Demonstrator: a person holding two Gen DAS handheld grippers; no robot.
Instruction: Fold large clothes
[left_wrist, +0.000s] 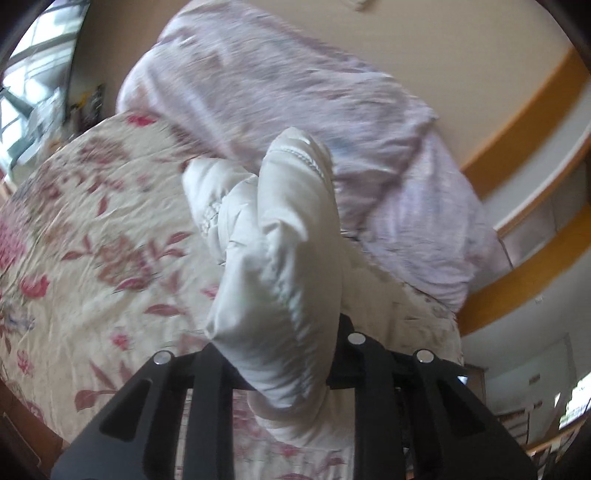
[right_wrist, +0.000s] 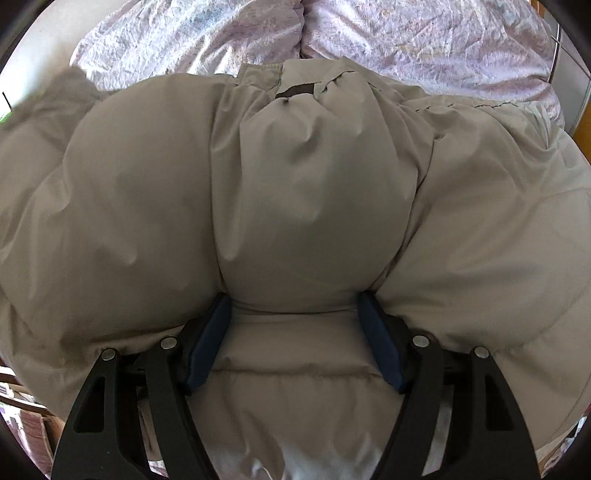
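Tongs on the left (left_wrist: 280, 354) pinch the jacket's (right_wrist: 295, 192) sleeve pointing away; right tongs (right_wrist: 295, 332) squeeze its padding.

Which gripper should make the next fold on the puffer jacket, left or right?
Probably left. The left gripper is shut on a bunched part of the puffer jacket, raised above the floral bedspread. The right gripper straddles a bulge, likely anchoring it.

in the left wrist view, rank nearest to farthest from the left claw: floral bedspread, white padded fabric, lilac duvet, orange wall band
1. White padded fabric, bunched between the left claw fingers.
2. Floral bedspread, below and left.
3. Lilac duvet, heaped beyond.
4. Orange wall band, far right.
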